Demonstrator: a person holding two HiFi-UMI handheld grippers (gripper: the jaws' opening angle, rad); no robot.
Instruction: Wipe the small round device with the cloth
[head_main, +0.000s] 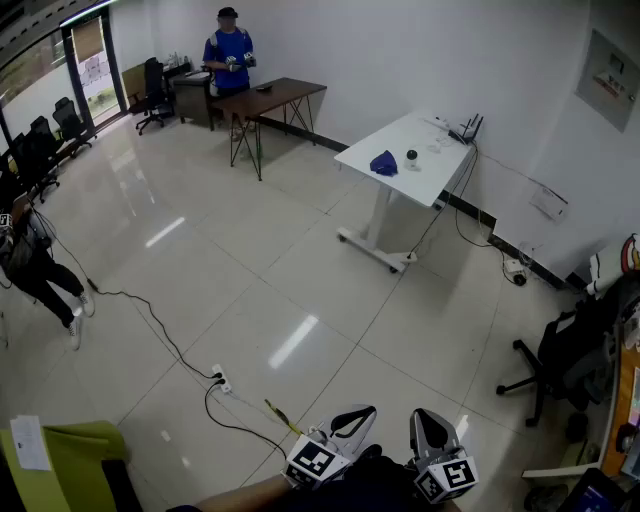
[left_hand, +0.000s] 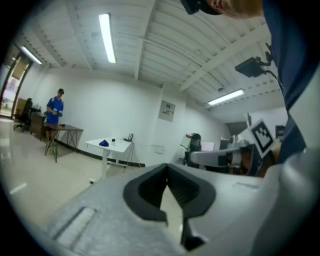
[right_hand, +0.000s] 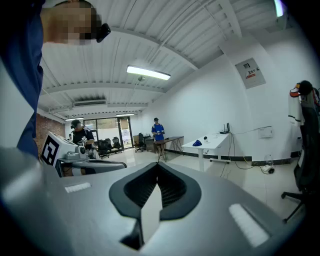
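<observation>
Small device on table, far from left tool, right tool

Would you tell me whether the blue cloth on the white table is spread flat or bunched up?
Bunched up: the blue cloth forms a small peaked heap on the white table, beside the small round device.

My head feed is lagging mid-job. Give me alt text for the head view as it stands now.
The white table carrying the blue cloth and the small round device stands far across a glossy tiled floor. Left gripper and right gripper sit side by side at the bottom edge, holding nothing. A person in a blue top stands by a brown table at the back.
</observation>
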